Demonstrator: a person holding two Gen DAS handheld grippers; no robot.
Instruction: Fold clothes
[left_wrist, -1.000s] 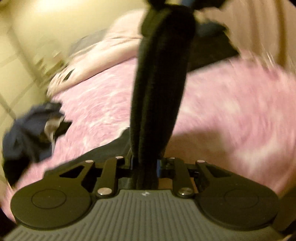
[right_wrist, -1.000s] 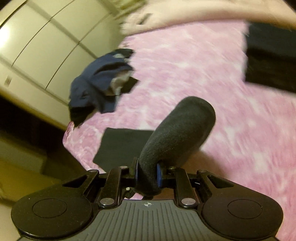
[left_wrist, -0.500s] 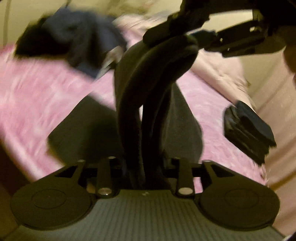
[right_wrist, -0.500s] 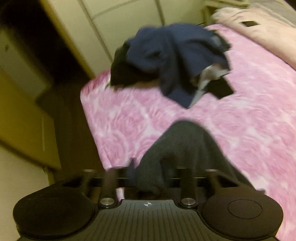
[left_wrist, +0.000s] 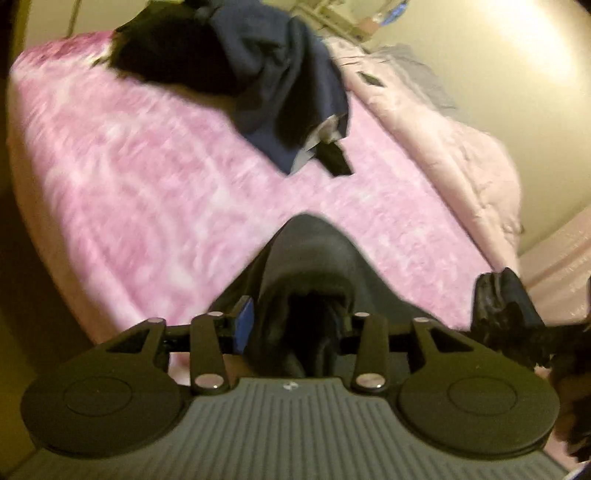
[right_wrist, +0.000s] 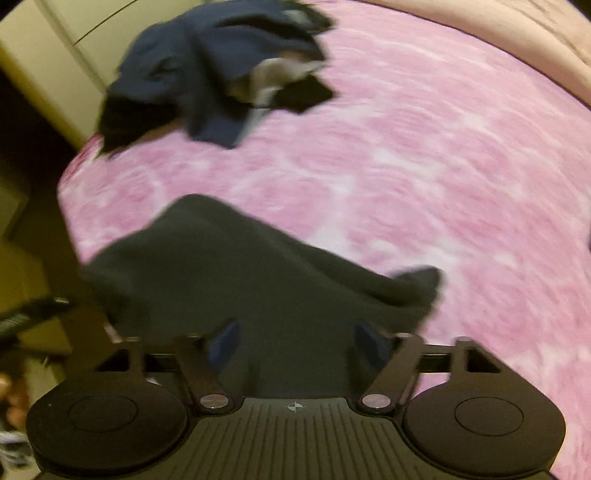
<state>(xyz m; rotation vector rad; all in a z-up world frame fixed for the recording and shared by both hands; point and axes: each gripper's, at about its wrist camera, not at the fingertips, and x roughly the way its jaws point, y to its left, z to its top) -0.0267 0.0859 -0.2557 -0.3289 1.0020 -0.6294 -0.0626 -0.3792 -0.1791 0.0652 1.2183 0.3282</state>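
A dark grey garment (right_wrist: 236, 266) lies on the pink bedspread (right_wrist: 424, 166) near the bed's front edge. In the left wrist view the same garment (left_wrist: 314, 254) bunches up between the fingers of my left gripper (left_wrist: 295, 325), whose jaws stand partly apart with cloth between them. My right gripper (right_wrist: 295, 339) has its jaws wide apart, with the garment lying between and under them. A heap of navy and black clothes (left_wrist: 258, 66) sits farther back on the bed; it also shows in the right wrist view (right_wrist: 214, 74).
A pale pink duvet (left_wrist: 461, 155) is bunched along the right of the bed. A black folded stack (left_wrist: 506, 306) sits at the right. Cream wardrobe doors (right_wrist: 55, 48) stand beyond the bed's corner. The bed edge (right_wrist: 70, 192) drops to the floor at left.
Both grippers swung down and laid the lifted dark grey garment onto the bedspread. The right jaws have opened wide, and the left jaws have spread apart around the cloth.
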